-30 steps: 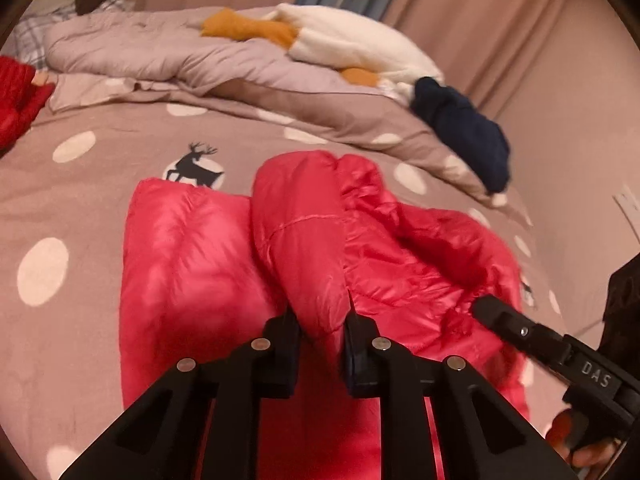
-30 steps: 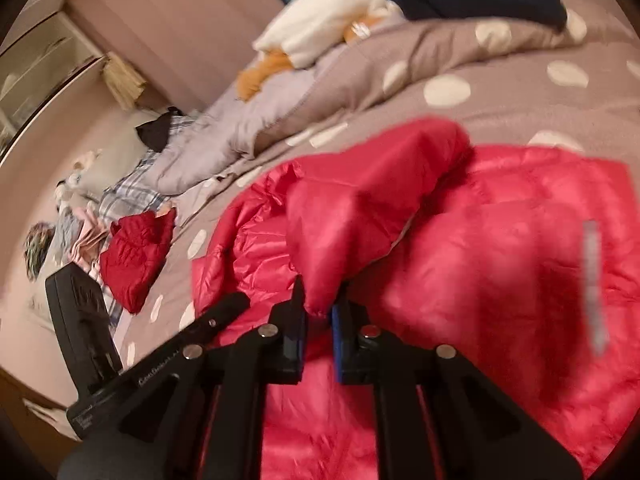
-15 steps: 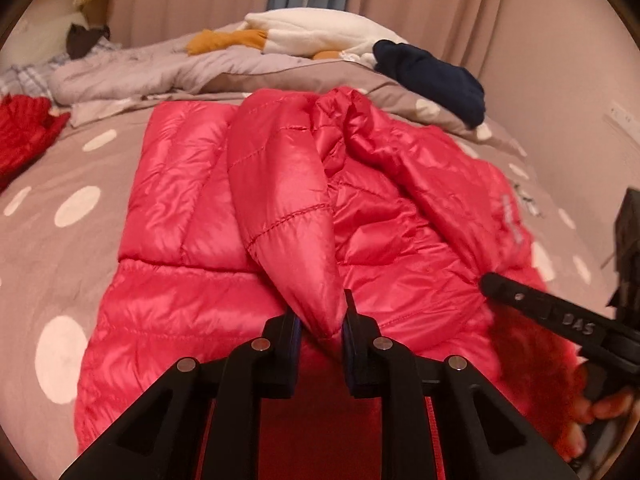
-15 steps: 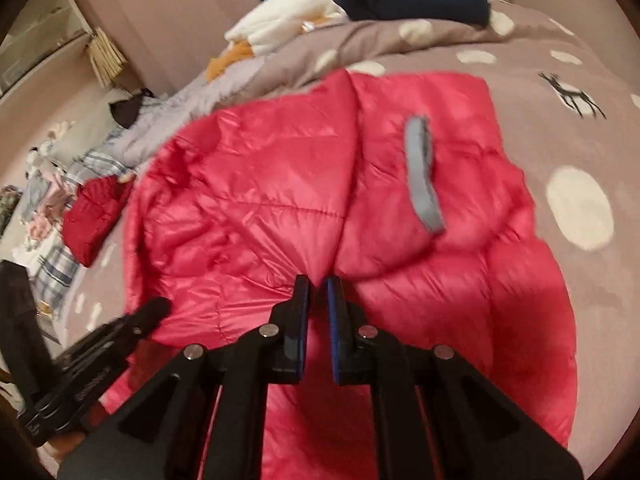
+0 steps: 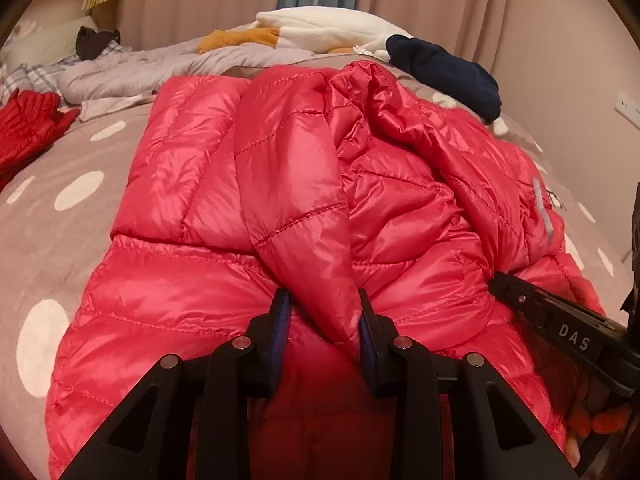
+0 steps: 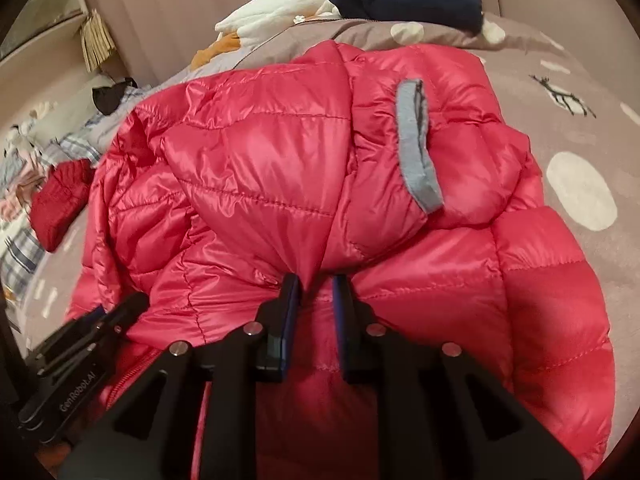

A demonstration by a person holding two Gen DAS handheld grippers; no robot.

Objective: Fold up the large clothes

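Left tongs [image 5: 324, 312] and right tongs [image 6: 316, 292] are just opening, each loosely straddling a fold of the red puffer jacket [image 5: 280, 200] lying ahead on the spotted bed [image 5: 48, 200]; beyond it, a navy garment [image 5: 444, 72] is resting.

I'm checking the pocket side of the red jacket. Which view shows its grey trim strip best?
The right wrist view: the grey trim strip lies large, near the centre. The left wrist view shows only a thin sliver at the jacket's right edge.

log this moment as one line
step: fold laid down | red down jacket: on bed | left hand-held gripper: releasing sleeve | right hand-held gripper: releasing fold
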